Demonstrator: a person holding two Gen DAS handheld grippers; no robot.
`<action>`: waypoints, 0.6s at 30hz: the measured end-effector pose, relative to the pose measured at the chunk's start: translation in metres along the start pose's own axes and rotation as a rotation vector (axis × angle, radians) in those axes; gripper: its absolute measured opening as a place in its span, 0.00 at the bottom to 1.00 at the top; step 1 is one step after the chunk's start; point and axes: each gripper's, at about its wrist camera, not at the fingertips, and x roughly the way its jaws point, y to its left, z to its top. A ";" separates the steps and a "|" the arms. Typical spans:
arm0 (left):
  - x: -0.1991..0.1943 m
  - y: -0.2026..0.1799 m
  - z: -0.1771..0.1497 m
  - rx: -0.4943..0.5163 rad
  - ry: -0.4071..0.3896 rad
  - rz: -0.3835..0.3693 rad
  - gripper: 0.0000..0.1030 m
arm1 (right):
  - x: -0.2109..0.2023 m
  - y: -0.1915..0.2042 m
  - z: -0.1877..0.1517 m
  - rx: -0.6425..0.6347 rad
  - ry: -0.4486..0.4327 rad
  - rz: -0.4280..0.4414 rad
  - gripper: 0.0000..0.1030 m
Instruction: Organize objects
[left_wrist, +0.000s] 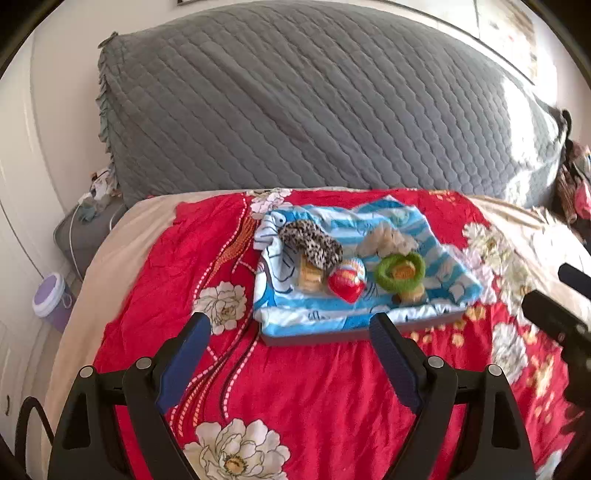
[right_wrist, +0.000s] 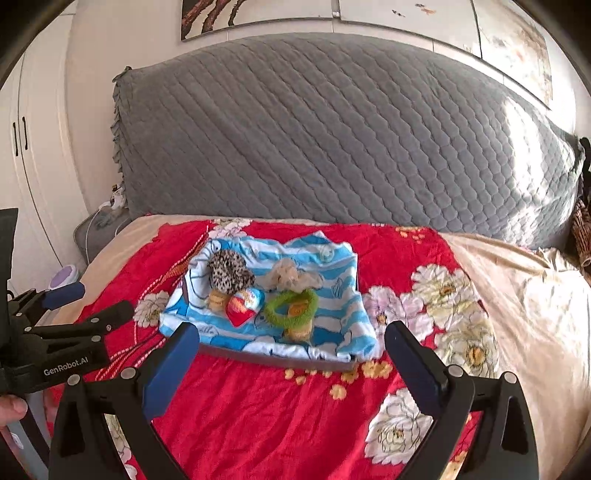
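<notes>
A flat grey tray (left_wrist: 332, 334) (right_wrist: 280, 360) lies on the red floral bedspread, draped with a blue-and-white striped cloth (left_wrist: 436, 254) (right_wrist: 332, 258). On it sit a leopard-print scrunchie (left_wrist: 310, 243) (right_wrist: 229, 273), a red heart-shaped object (left_wrist: 345, 286) (right_wrist: 242, 308), a green ring scrunchie (left_wrist: 380, 273) (right_wrist: 273, 312), a beige scrunchie (left_wrist: 388, 238) (right_wrist: 291, 277) and small yellow pieces (left_wrist: 308, 278) (right_wrist: 216, 301). My left gripper (left_wrist: 291, 325) is open and empty, just short of the tray's near edge. My right gripper (right_wrist: 291, 338) is open and empty in front of the tray.
A big grey quilted headboard cushion (left_wrist: 314, 103) (right_wrist: 332, 129) stands behind the bed. A purple-lidded bin (left_wrist: 51, 299) stands on the floor at left. White wardrobe doors (right_wrist: 26, 166) are at far left. Beige sheet (right_wrist: 517, 295) lies right of the bedspread.
</notes>
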 end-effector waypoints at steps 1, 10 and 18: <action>0.000 -0.001 -0.004 0.012 -0.003 0.000 0.86 | 0.000 0.000 -0.003 0.001 0.004 0.000 0.99; -0.003 -0.008 -0.038 0.035 -0.048 0.035 0.94 | 0.005 -0.005 -0.031 0.018 0.030 0.006 0.99; 0.004 0.000 -0.055 -0.027 -0.023 0.030 0.99 | 0.014 -0.001 -0.060 0.019 0.049 0.010 0.99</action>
